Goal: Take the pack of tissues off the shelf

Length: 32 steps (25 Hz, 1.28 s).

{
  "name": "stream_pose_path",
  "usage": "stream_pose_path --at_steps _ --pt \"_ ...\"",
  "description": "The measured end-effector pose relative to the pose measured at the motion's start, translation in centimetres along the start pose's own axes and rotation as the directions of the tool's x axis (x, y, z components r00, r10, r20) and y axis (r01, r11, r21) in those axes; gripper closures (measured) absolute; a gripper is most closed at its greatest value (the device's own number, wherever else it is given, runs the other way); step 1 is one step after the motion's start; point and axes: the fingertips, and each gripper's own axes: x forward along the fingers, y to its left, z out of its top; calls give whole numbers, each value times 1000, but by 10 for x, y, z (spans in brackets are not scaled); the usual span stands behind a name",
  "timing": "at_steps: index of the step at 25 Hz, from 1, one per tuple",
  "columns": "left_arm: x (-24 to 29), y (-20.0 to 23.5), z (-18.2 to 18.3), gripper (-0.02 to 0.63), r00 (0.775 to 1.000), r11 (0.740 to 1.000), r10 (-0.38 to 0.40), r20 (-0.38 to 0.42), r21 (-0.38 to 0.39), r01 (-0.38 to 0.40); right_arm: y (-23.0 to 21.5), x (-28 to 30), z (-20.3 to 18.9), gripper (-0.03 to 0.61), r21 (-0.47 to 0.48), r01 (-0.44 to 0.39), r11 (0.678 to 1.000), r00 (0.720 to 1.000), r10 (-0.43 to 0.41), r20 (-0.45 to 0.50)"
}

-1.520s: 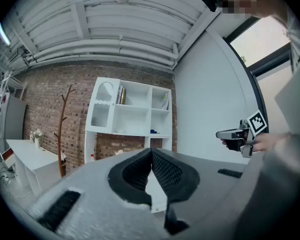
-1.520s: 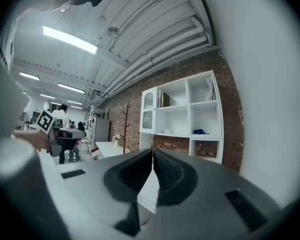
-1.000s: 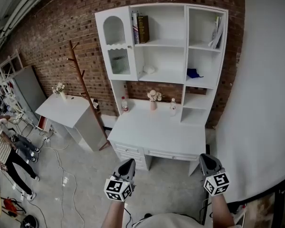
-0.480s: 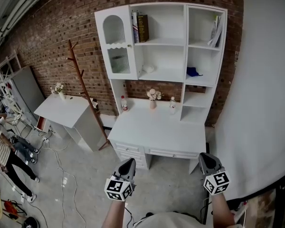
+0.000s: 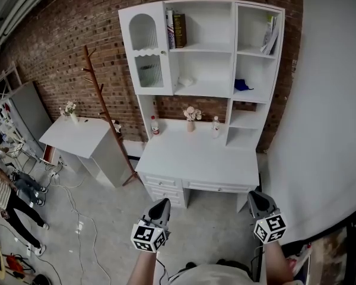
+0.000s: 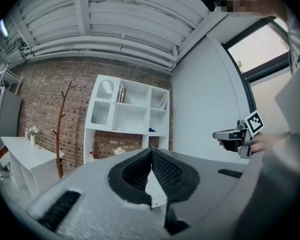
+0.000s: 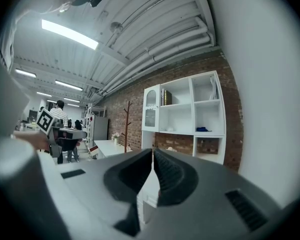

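Brick wall [image 5: 59, 46] at the back, with a white shelf unit [image 5: 233, 52] set against it above a white tabletop [image 5: 196, 159]. Held the left gripper [image 6: 151, 153] with its fingers [image 6: 167, 171] closed tip to tip, nothing between them. Held the right gripper [image 7: 153, 153] the same way, fingers [image 7: 172, 176] pressed together on nothing. Carried both low at the near edge of the head view, over grey floor [image 5: 101, 218], aimed toward the tabletop and well apart from the shelf unit.

Made out the pack of tissues [image 5: 186, 82] only as a small pale lump on the middle shelf of the wide centre bay, toward its left end, near the arched cabinet door [image 5: 145, 52]. Appeared somewhat wider than tall; too small to tell which way its long axis ran or where its ends pointed.

Noted upright books [image 5: 175, 29] in the bay above it and a blue thing [image 5: 242, 85] in the narrow bay to its right. Below, on the tabletop, a flower vase [image 5: 191, 114] between a left-hand bottle [image 5: 155, 125] and a right-hand bottle [image 5: 215, 126]. Further left, a wooden coat stand [image 5: 98, 100] and a white side table [image 5: 77, 136].
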Motion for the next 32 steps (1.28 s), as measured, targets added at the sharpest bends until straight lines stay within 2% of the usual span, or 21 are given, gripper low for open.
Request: stream_pose_path --at_steps 9,17,24,32 --pt "-21 20 -10 588 1000 1000 -20 -10 -14 19 33 -1 -6 546 3 22 1000 1000 -22 -19" --pt "-9 24 -9 588 999 999 -32 -7 -25 32 27 6 -4 546 -2 34 999 999 -34 -30" --pt "11 44 -15 589 1000 1000 -8 -18 -25 7 21 45 -10 546 20 7 1000 1000 -7 -21" --pt "56 74 -9 589 999 999 35 -29 -16 -36 -4 108 -10 546 29 -36 999 999 37 -18"
